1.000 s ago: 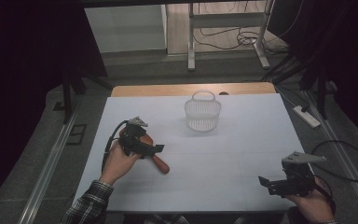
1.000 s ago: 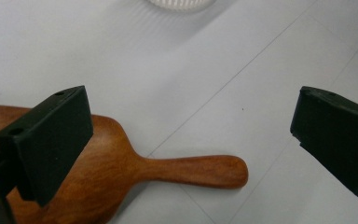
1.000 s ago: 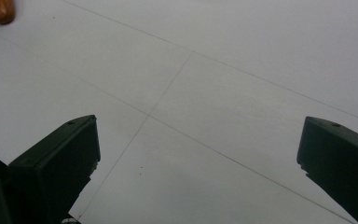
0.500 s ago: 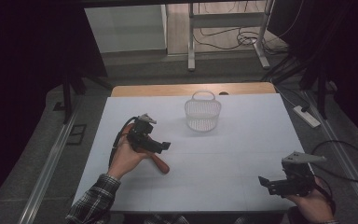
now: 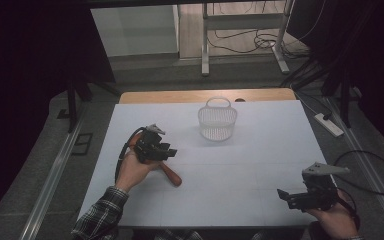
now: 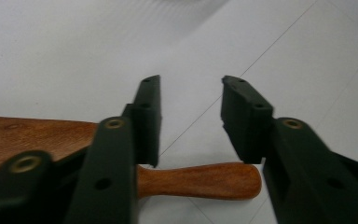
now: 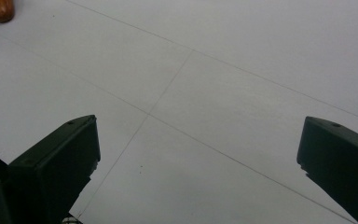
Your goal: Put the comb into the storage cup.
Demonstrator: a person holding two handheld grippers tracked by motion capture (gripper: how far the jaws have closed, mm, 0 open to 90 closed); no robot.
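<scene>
A brown wooden utensil with a rounded handle lies on the white table, left of centre. My left gripper hovers just above it and points right. In the left gripper view the handle runs crosswise under the jaws, with its wide wooden part at the left. The jaws of the left gripper have just been closing; a gap remains and nothing sits between the pads. Near the front right edge, my right gripper stands wide open over bare table.
A white mesh basket with a handle stands at the middle back of the table. The handle's tip shows far off in the right gripper view. Cables and a power strip lie on the floor to the right.
The left hand and its gripper have shifted slightly to the right and away from the person, above the wooden utensil. The right hand has not moved.
</scene>
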